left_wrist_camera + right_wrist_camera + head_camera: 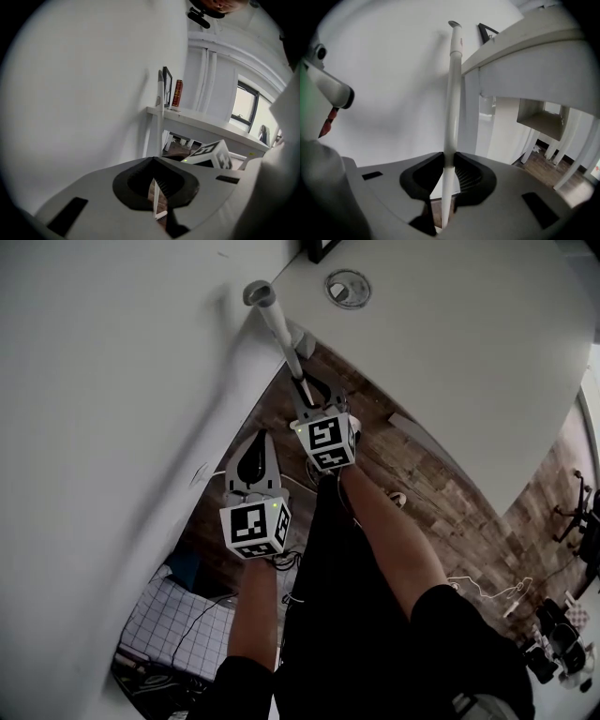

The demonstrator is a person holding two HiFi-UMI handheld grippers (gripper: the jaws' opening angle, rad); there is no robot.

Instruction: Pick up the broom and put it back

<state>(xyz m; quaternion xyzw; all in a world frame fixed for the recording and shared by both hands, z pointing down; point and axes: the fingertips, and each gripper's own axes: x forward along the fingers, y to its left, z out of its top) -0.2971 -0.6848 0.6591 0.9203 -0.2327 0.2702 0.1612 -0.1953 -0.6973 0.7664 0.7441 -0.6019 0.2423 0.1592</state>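
Plainly the right hand-held gripper is clenched on the broom, a long one with a white and pale grey tubular handle. Both dark pads press the shaft, and a long stretch of handle rises above the grip. The handle's long axis runs nearly upright, straight up and away from the jaws. Its capped top sits close to the white wall, just beside the corner of the white desk. The brush end is below the grip and out of view.

The left hand-held gripper hangs lower and to the left, near the broom but apart from it, its jaws together on nothing. A thin white sliver shows through the slit behind them, and I cannot tell what it is. So the right hand is the one on the broom. Any lift or set-down would likely follow the handle's own line, keeping clear of the desk edge.

For containers, only a slim red can stands on the desk beside a black picture frame, and its contents cannot be seen. A round grey fitting sits in the desk top.
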